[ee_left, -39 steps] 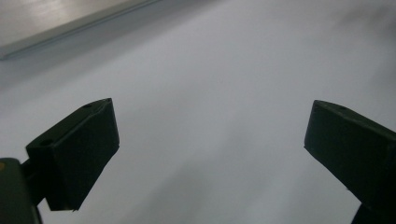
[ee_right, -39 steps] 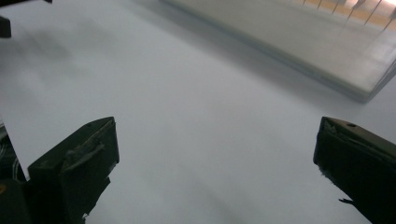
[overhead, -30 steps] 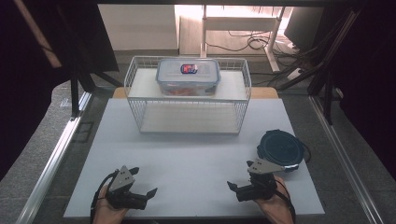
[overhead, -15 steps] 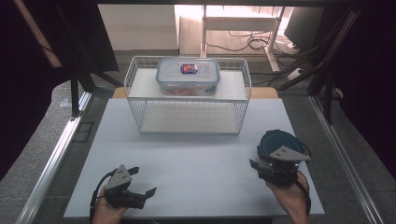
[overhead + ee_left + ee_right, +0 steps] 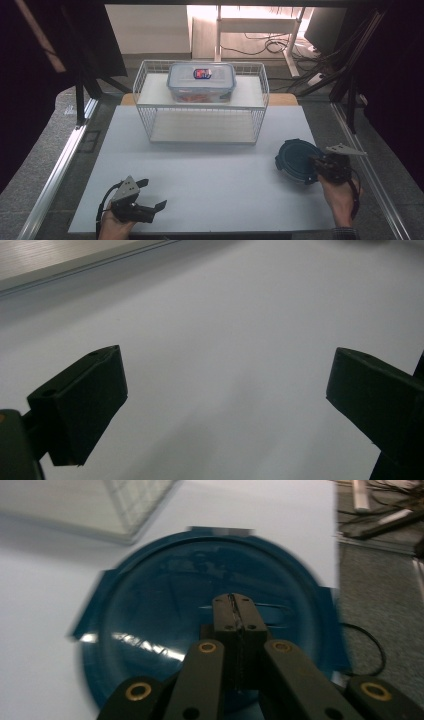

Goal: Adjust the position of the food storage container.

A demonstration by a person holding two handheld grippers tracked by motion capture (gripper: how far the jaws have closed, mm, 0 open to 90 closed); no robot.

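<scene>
Basket holds lidded clear box; right tool just closed, empty, over blue lid; left tool wide open, empty.

Wire basket at bench rear centre; container on basket's shelf; round lid front right on bench.

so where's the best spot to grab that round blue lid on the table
Probably by one of the flat tabs on the blue lid's rim, coming in low from the near right edge, where the right gripper is, jaws shut above it. The lid lies flat on the table, so only the rim offers a pinch.
</scene>
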